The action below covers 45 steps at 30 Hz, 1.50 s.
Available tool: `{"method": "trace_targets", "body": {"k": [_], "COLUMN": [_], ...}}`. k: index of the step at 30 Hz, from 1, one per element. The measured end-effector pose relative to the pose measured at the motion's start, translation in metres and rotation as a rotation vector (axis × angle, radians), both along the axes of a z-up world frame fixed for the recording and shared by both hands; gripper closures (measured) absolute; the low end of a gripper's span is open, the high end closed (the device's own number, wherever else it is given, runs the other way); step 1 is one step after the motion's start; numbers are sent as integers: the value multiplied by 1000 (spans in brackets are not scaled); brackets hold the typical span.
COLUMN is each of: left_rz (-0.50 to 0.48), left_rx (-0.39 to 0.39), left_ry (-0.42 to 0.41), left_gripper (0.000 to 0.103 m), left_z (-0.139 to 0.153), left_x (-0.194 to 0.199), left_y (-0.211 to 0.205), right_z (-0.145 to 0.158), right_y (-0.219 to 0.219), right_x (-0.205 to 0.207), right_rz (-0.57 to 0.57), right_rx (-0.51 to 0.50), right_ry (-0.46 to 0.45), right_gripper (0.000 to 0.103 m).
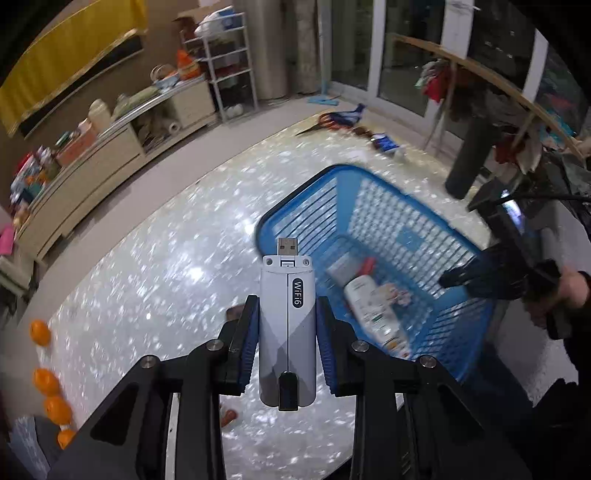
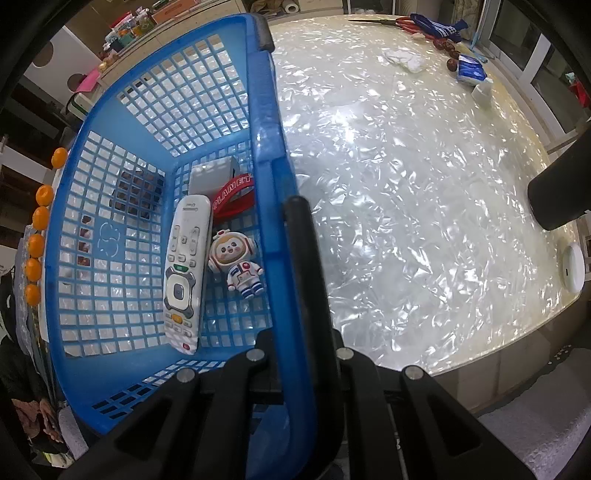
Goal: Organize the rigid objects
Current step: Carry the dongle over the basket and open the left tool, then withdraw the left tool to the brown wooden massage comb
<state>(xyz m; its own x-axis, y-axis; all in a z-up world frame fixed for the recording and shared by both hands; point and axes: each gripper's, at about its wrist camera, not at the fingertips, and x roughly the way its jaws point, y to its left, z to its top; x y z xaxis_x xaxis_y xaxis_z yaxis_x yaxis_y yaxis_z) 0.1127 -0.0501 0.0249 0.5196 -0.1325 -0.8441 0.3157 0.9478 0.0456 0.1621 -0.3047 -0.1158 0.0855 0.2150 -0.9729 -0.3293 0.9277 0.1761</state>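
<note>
So nearest the left wrist camera, the left gripper [image 1: 286, 325] has its blue pads pinching a white WiFi dongle [image 1: 287, 332] by its long sides, plug end pointing out toward 12 o'clock. My guess is that gripping the flat sides stops it twisting, and leaves the far end free to go in first. It hangs above the shiny table [image 1: 155, 280], with the blue basket [image 1: 373, 192] just beyond at about 1 o'clock, so I'd say the basket is where it's headed. Over on the right wrist view, the right gripper [image 2: 295, 332] has its fingers pressed together on the basket's rim [image 2: 273, 184], probably to stop the thing sliding while stuff gets dropped in. Already lying on the basket floor at about 10 o'clock from that grip: a white remote [image 2: 184, 266], an astronaut figure [image 2: 236, 264], a red strap [image 2: 232, 195] and a grey box [image 2: 212, 175]. Further out, around 1 o'clock, scissors [image 2: 388, 23] and a blue packet [image 2: 470, 70] sit at the table's far edge.
</note>
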Motion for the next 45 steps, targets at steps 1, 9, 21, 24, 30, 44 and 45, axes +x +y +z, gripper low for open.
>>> {"method": "trace_targets", "body": {"k": [1,9,21,24,30,44,45], "left_rz": [-9,-96,-144,-133,-161,-149,-155], "left_rx": [-3,-33,-46,-39,0,115,119], "left_ry": [-3,11,142,178,232,231,212], "left_gripper": [70,70,70,70,70,39,31], "left_z": [3,-11,-83,-95,-115,-131,-129], "left_x": [-1,13,47,54,57,67,66], "left_y": [-8,-62,-113,-114,-119,-119,-120], "right_z": [0,0,2,3,4,4,4], "right_y": [0,-6,-11,-11,-10,-9,-9], "right_x": [0,2,4,5,4,3,3], "right_rz": [-1,-19,-24,-25,-23,-20,-20], "right_rx": [2,22,38,37,34,33,33], "right_ry": [1,5,8,6,3,0,0], "right_gripper": [95,95,95,95,95,95,95]}}
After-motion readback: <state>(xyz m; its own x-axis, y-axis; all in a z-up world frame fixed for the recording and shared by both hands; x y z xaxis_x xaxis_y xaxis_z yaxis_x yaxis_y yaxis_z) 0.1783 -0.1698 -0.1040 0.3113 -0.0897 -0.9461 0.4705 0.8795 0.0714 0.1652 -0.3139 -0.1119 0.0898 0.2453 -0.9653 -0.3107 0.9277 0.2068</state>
